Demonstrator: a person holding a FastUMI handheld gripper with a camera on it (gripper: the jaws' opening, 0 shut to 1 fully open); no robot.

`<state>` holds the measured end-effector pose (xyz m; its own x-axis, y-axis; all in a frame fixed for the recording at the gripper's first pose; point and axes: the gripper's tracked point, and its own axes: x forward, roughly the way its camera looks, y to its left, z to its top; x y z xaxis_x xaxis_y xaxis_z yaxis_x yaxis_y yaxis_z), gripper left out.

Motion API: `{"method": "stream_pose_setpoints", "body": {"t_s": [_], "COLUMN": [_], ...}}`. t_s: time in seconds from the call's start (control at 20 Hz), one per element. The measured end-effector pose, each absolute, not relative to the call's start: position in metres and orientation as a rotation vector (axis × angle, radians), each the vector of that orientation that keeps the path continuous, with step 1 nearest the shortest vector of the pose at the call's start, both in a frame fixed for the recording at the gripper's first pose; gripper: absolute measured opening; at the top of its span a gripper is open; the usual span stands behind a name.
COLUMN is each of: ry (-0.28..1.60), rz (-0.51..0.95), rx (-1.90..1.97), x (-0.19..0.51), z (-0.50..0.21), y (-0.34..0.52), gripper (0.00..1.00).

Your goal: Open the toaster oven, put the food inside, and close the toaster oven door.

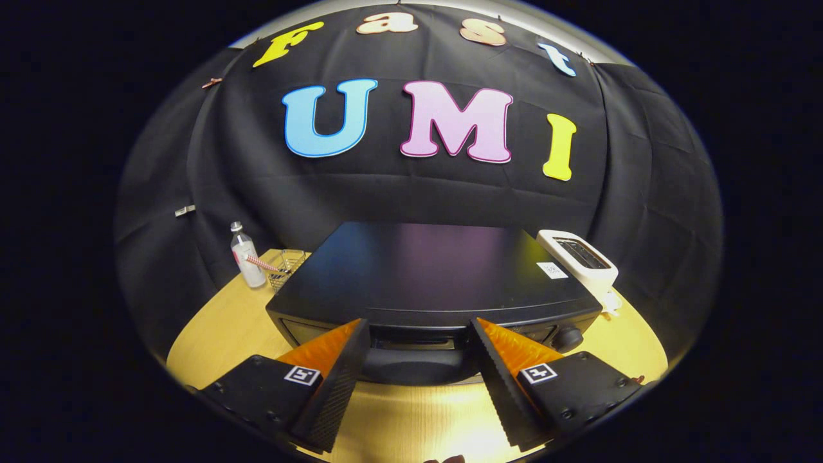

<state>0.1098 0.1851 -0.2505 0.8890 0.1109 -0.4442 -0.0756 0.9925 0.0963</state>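
Just ahead of the gripper (418, 334), at lower centre of the frame, the toaster oven (424, 276) was seen, its door handle (411, 366) running crosswise between the parted, empty fingers (337, 373).

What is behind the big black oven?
Behind the black toaster oven stand a white pop-up toaster, a clear plastic bottle and a wire basket. The oven's body hides anything directly behind it. The open gripper hovers before its door.

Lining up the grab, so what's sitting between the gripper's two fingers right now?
In the gripper view, the open gripper frames the toaster oven's dark door handle, just ahead of the fingertips and untouched.
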Motion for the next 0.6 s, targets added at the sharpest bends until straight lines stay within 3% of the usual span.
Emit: {"method": "stream_pose_setpoints", "body": {"t_s": [0.6], "ry": [0.499], "rz": [0.098], "rx": [0.087], "x": [0.073], "z": [-0.260], "y": [0.182], "gripper": [0.97]}}
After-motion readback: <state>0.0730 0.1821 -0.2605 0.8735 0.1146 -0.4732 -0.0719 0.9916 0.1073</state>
